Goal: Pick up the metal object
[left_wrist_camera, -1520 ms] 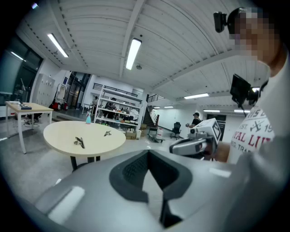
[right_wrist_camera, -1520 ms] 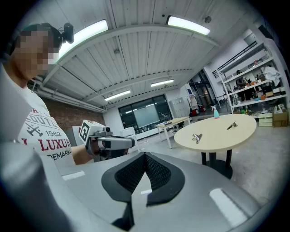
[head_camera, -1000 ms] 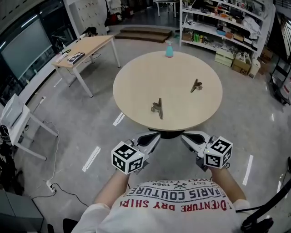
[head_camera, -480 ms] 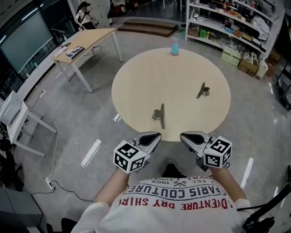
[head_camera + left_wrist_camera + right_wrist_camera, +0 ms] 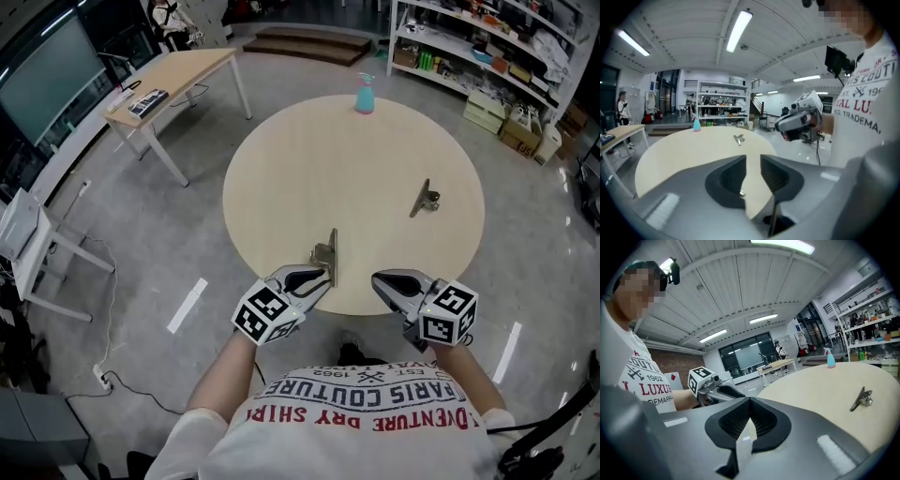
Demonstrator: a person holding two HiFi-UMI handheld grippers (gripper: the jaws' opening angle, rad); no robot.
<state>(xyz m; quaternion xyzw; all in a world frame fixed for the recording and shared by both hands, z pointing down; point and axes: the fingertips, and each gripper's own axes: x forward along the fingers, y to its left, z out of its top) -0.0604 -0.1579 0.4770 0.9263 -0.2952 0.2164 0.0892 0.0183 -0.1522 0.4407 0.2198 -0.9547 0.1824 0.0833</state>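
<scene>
Two metal clips lie on the round beige table [image 5: 347, 159]: a near clip [image 5: 325, 253] by the front edge and a far clip [image 5: 427, 198] at the right, also seen as the far clip [image 5: 738, 138] and the far clip [image 5: 860, 399]. My left gripper [image 5: 323, 278] hovers at the table's front edge, just short of the near clip. Its jaws are opening, with a narrow gap and nothing between them in the left gripper view [image 5: 753, 159]. My right gripper [image 5: 378, 279] is shut and empty below the table edge, and its jaws meet in the right gripper view [image 5: 749, 401].
A blue spray bottle [image 5: 364, 95] stands at the table's far edge. A wooden desk [image 5: 173, 84] is at the back left, shelves [image 5: 487, 37] with boxes at the back right. A white folding stand [image 5: 28, 239] sits on the grey floor at left.
The table has come closer in the head view. My left gripper has moved forward to the table's edge beside the near clip, and its jaws have parted slightly. The right gripper has stayed low.
</scene>
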